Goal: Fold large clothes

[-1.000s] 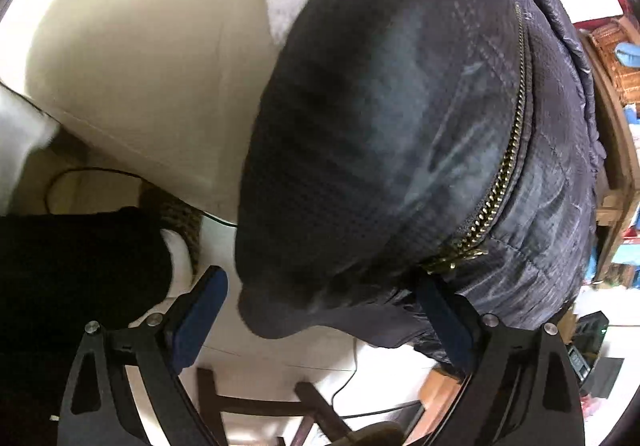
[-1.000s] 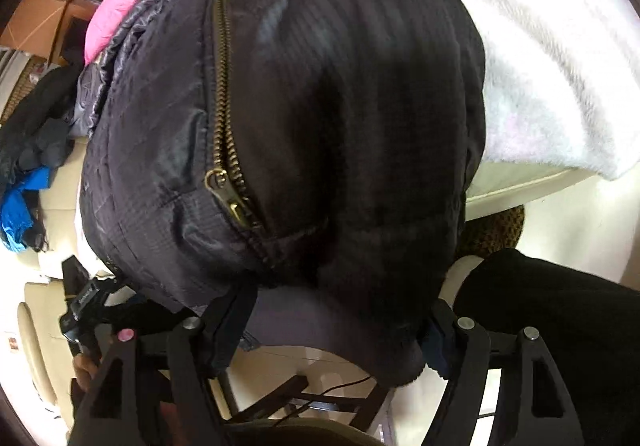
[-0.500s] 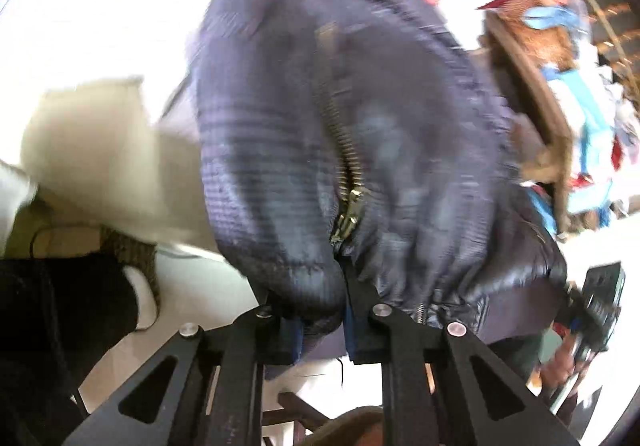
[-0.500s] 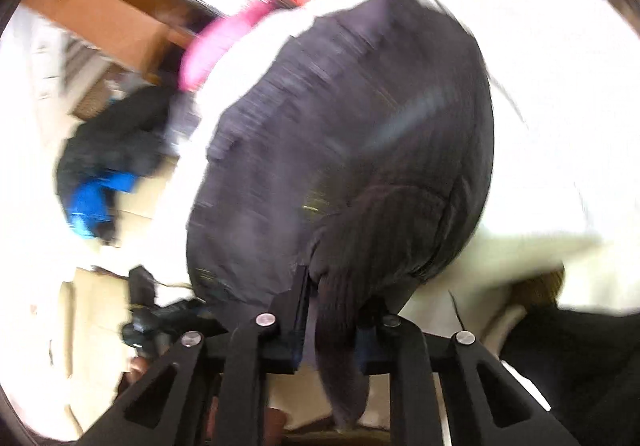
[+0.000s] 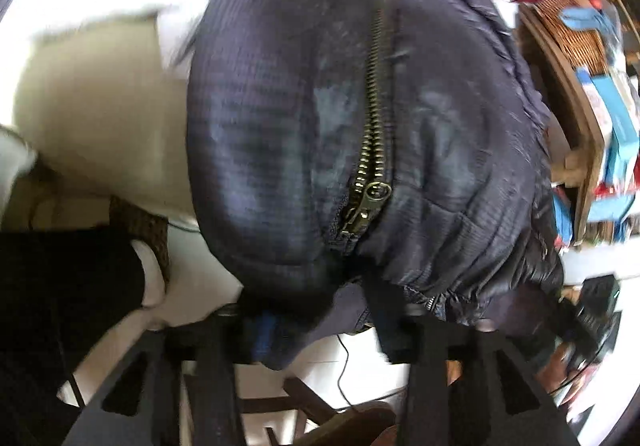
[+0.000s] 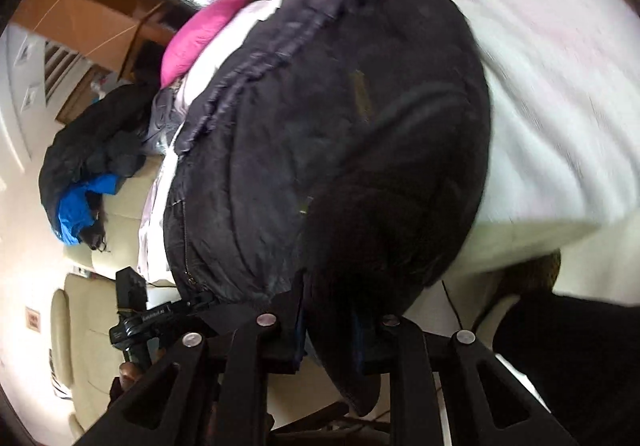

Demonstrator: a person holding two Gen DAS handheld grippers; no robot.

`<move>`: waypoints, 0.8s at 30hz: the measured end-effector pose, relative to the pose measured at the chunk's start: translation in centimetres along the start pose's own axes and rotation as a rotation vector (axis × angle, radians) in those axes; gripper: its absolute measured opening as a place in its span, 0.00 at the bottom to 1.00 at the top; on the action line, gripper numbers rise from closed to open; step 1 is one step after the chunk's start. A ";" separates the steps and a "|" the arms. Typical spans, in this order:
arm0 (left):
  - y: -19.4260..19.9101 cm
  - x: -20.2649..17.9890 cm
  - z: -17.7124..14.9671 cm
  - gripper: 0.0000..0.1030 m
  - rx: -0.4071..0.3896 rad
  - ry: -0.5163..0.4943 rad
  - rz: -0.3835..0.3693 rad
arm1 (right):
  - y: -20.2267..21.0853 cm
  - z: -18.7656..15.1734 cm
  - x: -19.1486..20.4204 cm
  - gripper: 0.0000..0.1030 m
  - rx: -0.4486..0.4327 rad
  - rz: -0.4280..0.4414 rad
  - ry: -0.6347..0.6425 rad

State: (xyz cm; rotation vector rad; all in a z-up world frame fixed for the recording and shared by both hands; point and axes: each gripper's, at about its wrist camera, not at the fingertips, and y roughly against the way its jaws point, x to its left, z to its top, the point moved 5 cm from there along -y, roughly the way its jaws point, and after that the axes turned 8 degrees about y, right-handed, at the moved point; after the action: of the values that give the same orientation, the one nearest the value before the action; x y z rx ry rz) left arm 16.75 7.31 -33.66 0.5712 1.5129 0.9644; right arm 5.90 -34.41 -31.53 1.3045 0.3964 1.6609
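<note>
Since half a second ago, the dark navy quilted zip jacket [image 5: 280,133] is being lowered, its hem being pinched by both closed grippers, left gripper [image 5: 320,326] and right gripper [image 6: 328,322], for folding.

Right claw [image 6: 328,330] grips the dark jacket [image 6: 340,133] hem between both fingers; jacket apparently lies over white bedding [image 6: 552,93].

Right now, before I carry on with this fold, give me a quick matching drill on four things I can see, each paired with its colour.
Things:
1. jacket
2. zipper
3. cushion
4. garment in the pile

Colours:
A. bright blue
B. brass
C. dark navy
D. pink

Pairs: 1-C, 2-B, 3-D, 4-A. Both the left tongs and the right tongs are shut on the jacket hem.
</note>
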 end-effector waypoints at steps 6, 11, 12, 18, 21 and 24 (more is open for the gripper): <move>-3.5 -1.0 -1.7 0.63 0.151 -0.059 -0.007 | -5.3 -1.5 -3.6 0.56 0.158 -0.066 -0.138; -2.2 -1.2 -1.5 0.13 0.104 -0.058 -0.060 | -5.7 -1.2 -1.5 0.63 0.150 0.039 -0.077; -2.0 -1.1 -1.5 0.12 0.100 -0.050 -0.068 | -5.0 -1.0 -1.2 0.61 0.111 0.067 -0.082; -2.8 -1.0 -1.5 0.33 0.116 -0.052 -0.030 | -7.0 -1.8 -3.1 0.60 0.133 -0.010 -0.154; -4.2 -0.5 -1.9 0.66 0.179 -0.028 -0.006 | -8.7 -3.1 -3.5 0.53 0.209 -0.023 -0.177; -3.1 -0.7 -1.6 0.15 0.135 -0.037 -0.027 | -7.6 -2.4 -0.8 0.27 0.153 -0.023 -0.049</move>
State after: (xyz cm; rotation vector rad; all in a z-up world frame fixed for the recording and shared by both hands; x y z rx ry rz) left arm 15.81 4.70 -35.92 0.6596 1.5569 0.8315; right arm 7.41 -30.62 -38.40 1.4453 0.5149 1.6017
